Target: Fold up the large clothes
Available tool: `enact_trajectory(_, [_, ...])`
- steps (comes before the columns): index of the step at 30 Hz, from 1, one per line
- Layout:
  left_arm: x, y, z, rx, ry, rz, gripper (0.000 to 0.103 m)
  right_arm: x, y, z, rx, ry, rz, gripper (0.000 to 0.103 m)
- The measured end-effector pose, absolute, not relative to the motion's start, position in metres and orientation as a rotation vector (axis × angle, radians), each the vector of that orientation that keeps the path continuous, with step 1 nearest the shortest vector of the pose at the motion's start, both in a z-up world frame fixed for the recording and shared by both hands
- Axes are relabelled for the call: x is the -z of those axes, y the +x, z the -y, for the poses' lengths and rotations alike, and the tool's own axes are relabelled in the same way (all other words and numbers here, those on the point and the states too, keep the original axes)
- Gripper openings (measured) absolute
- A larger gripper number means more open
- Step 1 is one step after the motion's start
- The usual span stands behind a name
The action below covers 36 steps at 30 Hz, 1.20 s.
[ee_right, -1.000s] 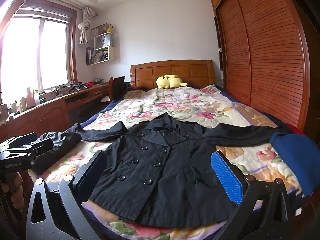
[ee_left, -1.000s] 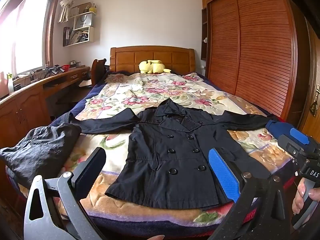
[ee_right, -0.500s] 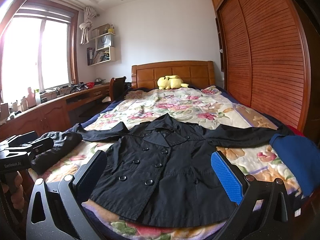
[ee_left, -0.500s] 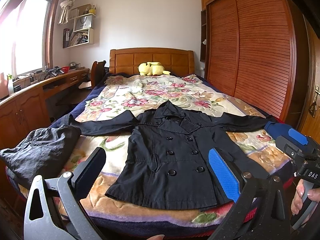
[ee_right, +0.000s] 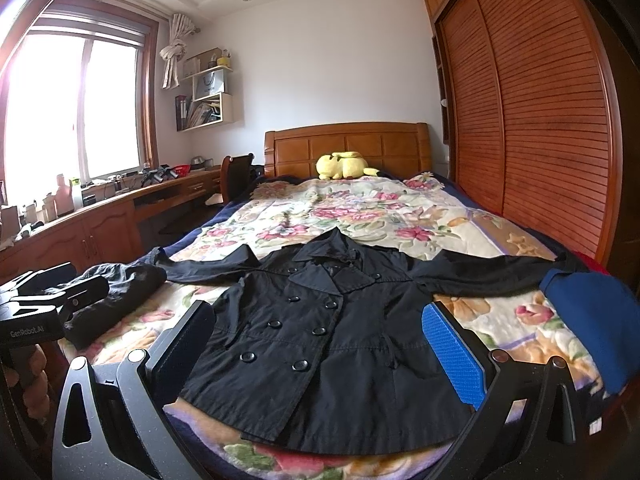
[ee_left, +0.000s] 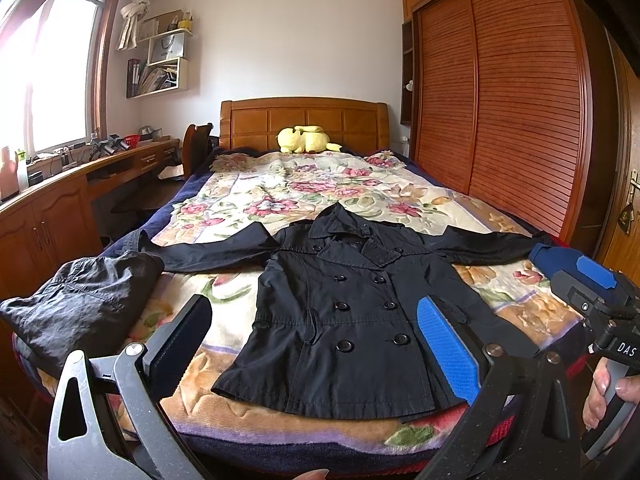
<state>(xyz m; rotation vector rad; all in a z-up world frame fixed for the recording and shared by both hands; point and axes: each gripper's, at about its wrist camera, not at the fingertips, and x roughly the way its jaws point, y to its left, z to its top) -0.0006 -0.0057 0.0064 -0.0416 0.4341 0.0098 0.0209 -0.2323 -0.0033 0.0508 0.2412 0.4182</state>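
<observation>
The bed (ee_left: 280,432) took up most of the room, covered with a floral blanket (ee_left: 304,184), so I'll place everything off that. Along the bed's right side ran a big slatted wooden wardrobe (ee_left: 520,112); along its left side was a wooden desk (ee_left: 60,200) under the window (ee_right: 72,108). Up on the wall past the desk sat a shelf unit (ee_left: 164,68) with a white bag reading "HONOR", as far as I could make out.

The black double-breasted coat (ee_left: 344,312) lay flat and face-up on the foot end of the bed, buttoned, collar toward the headboard (ee_left: 304,120), both sleeves spread straight out to the sides, hem near the foot edge. On the bed's left foot corner was a crumpled dark garment (ee_left: 84,304), and on the right foot corner a blue garment (ee_right: 592,320). A yellow plush toy (ee_left: 304,140) rested at the headboard.

Both tongs hung above the foot of the bed, not touching the coat. The left gripper (ee_left: 316,344) had its jaws spread wide, nothing between them; its body read "GenRobot.AI" in the right wrist view. The right gripper (ee_right: 320,352) was spread wide too, also empty, with "DAS" readable on its body in the left wrist view.
</observation>
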Motion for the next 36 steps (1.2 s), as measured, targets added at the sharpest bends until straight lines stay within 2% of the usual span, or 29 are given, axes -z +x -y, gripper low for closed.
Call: enact_trajectory(36, [-0.033, -0.012, 0.018, -0.007, -0.037, -0.421, 0.103, 0.002, 0.014, 0.237, -0.437, 0.066, -0.218, 0.103])
